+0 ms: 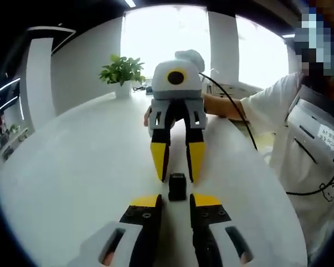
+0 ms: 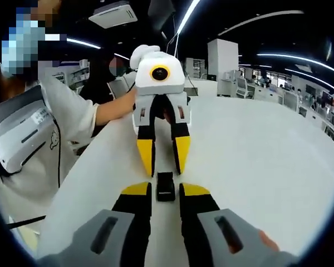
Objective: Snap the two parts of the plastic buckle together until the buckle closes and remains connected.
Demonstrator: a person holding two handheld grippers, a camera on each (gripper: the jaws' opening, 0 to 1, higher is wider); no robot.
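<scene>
White table (image 1: 72, 183) under bright windows, and low centre of frame the black buckle (image 1: 177, 186) lies flat between left gripper (image 1: 177, 201) and right gripper (image 2: 165, 190), both parted, squared nose-to-nose, presumably to press it.

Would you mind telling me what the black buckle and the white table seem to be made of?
The buckle looks like moulded black plastic, matte with a faint sheen, though it is small here. The table seems a smooth white laminate or similar: even, seamless, softly reflecting light.

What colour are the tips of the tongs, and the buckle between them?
The tongs' tips are yellow; the buckle is black. Best seen in the left gripper view.
</scene>
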